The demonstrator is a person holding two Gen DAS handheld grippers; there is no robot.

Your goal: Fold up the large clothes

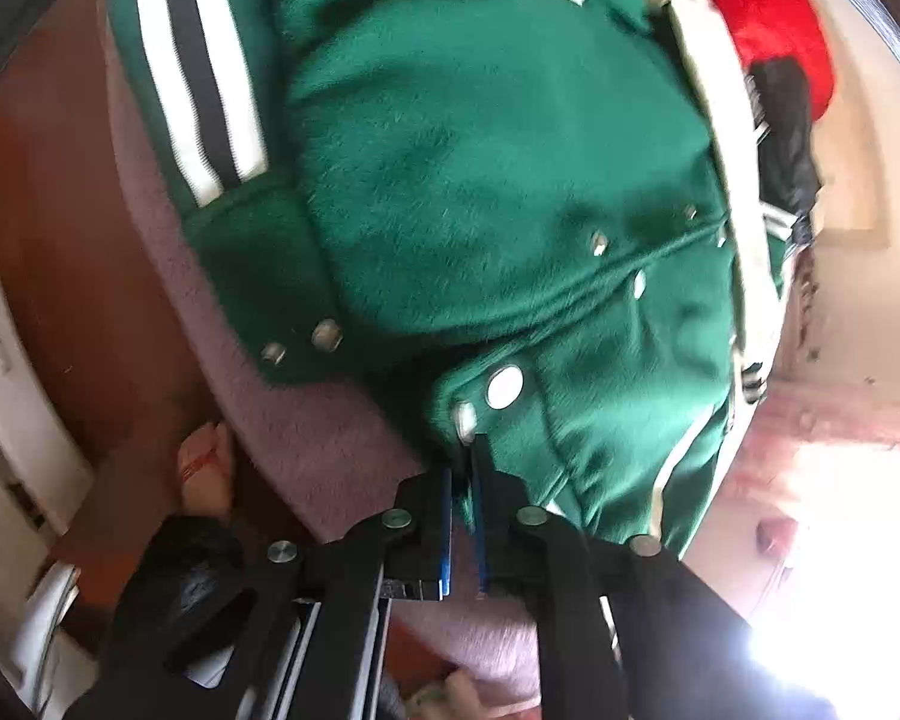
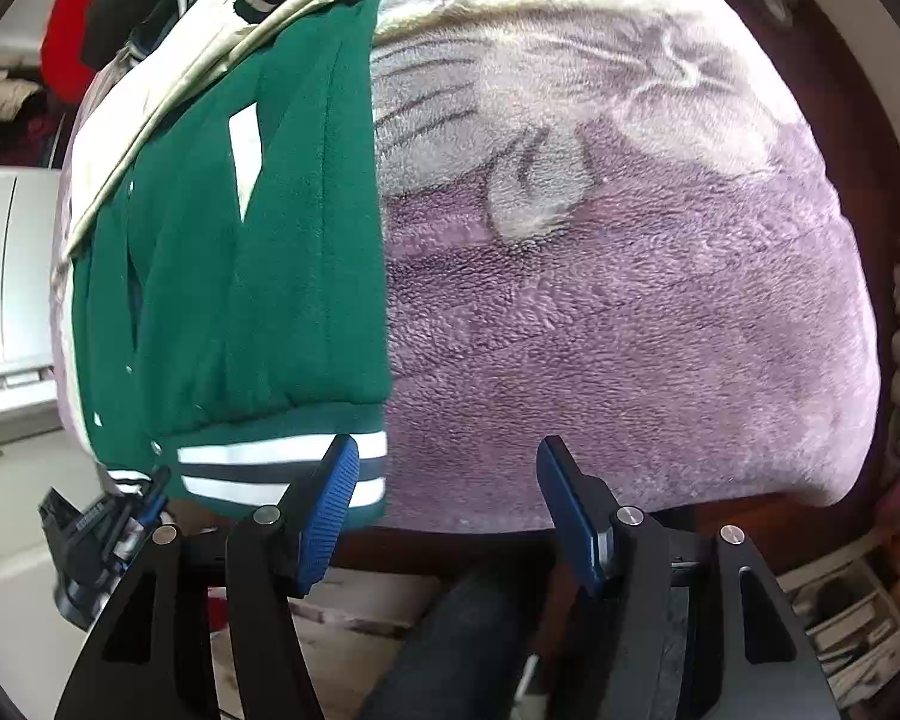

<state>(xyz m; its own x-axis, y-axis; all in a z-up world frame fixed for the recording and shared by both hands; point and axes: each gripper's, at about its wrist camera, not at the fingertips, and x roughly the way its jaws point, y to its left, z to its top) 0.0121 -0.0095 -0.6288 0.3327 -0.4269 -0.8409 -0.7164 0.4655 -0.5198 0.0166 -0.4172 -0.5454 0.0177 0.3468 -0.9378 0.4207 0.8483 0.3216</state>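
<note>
I have the green varsity jacket [image 2: 258, 276] lying partly folded on the purple fleece blanket [image 2: 630, 330] that covers the bed, its striped hem towards me and its white lining turned up at the far side. My left claw [image 1: 467, 456] is clamped on the jacket's snap-button edge near the bed's front. My right claw [image 2: 444, 480] hovers with its blue pads [image 2: 330, 504] apart and empty, one pad over the striped hem, the other over bare blanket.
</note>
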